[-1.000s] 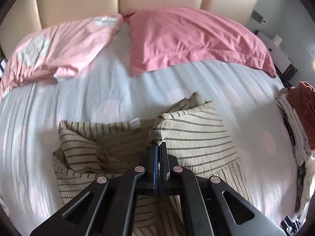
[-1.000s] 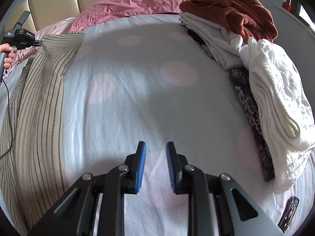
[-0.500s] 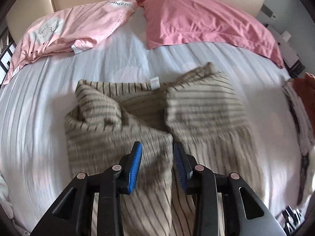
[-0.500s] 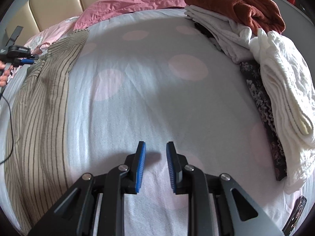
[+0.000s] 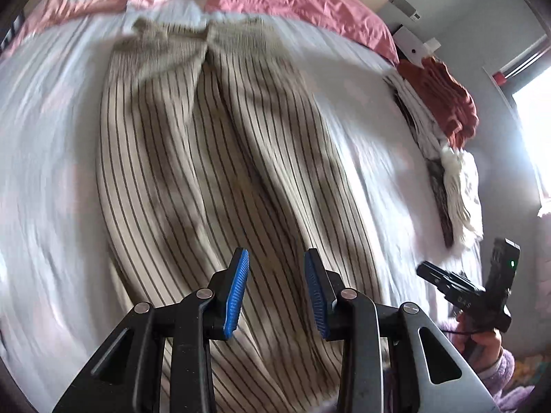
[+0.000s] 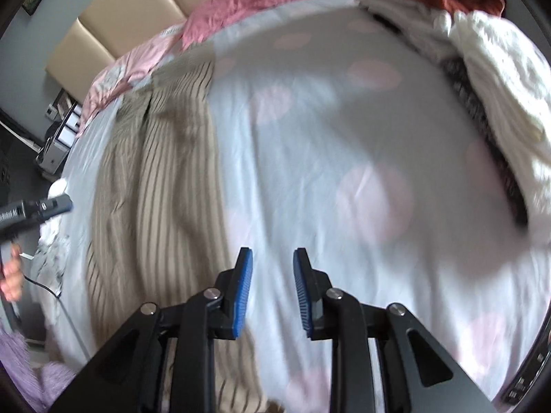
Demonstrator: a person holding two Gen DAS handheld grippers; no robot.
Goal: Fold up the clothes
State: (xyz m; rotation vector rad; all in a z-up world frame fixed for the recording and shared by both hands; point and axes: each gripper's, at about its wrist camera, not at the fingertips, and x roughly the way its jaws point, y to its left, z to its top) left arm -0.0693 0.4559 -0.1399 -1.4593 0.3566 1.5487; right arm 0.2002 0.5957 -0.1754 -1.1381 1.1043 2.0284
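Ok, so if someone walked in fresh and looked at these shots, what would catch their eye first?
The striped trousers laid out flat along the white bed, waistband up near the pink pillows. Next, the clothes pile on the bed's right edge, topped by a rust-red garment. Both the left gripper and right gripper hang open, holding nothing.

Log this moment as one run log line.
task: fold clothes | left gripper: open, empty, over striped trousers | right gripper: open, empty, over bedsheet | trousers: flat, unfolded

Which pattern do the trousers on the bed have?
Beige with thin dark stripes; the trousers show best in the left wrist view.
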